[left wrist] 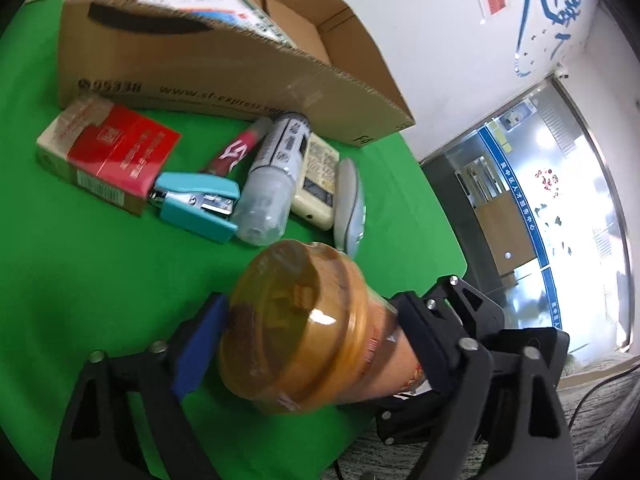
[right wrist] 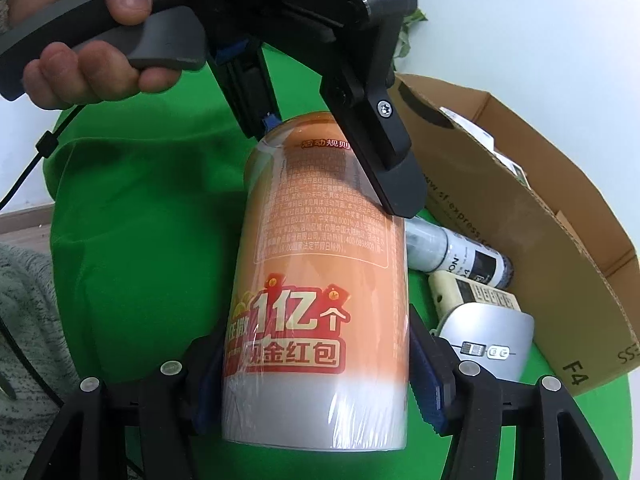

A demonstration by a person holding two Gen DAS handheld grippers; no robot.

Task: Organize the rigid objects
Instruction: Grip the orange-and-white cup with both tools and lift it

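The orange cup [left wrist: 296,324] is clamped at its lid end between the fingers of the left gripper [left wrist: 308,320], which is seen in the right wrist view reaching down from above with the person's hand [right wrist: 84,32] wrapped around its handle. Its white base end is gripped by the right gripper [right wrist: 316,384], so the cup is held over the green cloth [left wrist: 100,264]. To the right, a silver mouse [right wrist: 488,340] is laid beside the cardboard box [right wrist: 532,216].
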